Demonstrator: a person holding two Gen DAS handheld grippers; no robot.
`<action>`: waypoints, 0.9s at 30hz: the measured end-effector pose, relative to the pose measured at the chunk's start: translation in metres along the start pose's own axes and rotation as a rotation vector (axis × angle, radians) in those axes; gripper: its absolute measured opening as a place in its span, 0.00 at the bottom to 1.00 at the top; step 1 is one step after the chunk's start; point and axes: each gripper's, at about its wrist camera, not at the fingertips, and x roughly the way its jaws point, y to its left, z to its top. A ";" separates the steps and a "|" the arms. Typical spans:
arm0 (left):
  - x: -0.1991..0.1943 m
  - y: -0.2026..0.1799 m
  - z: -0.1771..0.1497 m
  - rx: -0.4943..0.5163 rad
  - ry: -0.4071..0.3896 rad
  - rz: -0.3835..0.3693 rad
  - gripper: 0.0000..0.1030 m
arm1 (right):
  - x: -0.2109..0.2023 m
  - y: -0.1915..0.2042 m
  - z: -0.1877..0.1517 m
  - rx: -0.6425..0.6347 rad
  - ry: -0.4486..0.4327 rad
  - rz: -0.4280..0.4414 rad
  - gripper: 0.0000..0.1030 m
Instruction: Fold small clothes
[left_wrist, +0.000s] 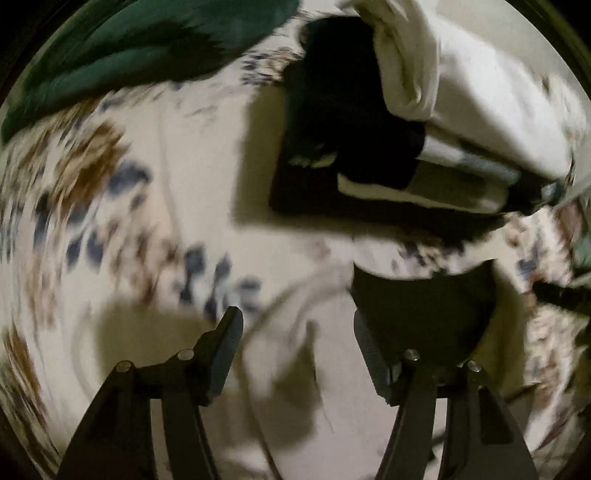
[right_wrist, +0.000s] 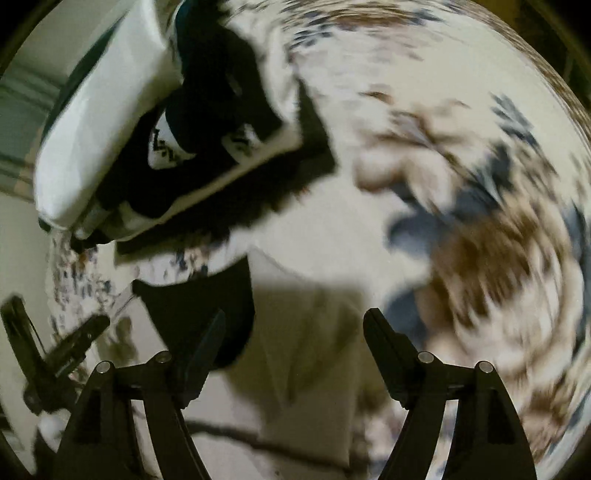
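Note:
A small white garment (left_wrist: 295, 354) lies flat on the patterned bedsheet (left_wrist: 92, 192), with a black piece (left_wrist: 421, 302) on its far edge. My left gripper (left_wrist: 295, 325) is open just above the white garment. My right gripper (right_wrist: 295, 325) is open over the same white garment (right_wrist: 306, 332), with the black piece (right_wrist: 199, 302) by its left finger. A stack of folded black and white clothes (left_wrist: 369, 147) sits beyond; it also shows in the right wrist view (right_wrist: 147, 129). The left gripper (right_wrist: 70, 350) shows at the lower left of the right view. Both views are motion-blurred.
A dark green cloth (left_wrist: 129, 48) lies at the far left of the bed. The sheet (right_wrist: 480, 184) with blue and brown print spreads to the right. A pale wall or floor (right_wrist: 22, 110) shows past the bed's left edge.

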 end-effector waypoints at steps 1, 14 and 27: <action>0.010 -0.005 0.006 0.032 0.012 0.015 0.58 | 0.010 0.007 0.010 -0.030 0.005 -0.027 0.76; -0.022 -0.016 -0.011 0.103 -0.084 -0.013 0.01 | 0.008 0.049 0.020 -0.155 -0.018 -0.069 0.03; -0.134 -0.014 -0.096 -0.088 -0.160 -0.057 0.01 | -0.091 0.062 -0.095 -0.195 -0.084 0.036 0.03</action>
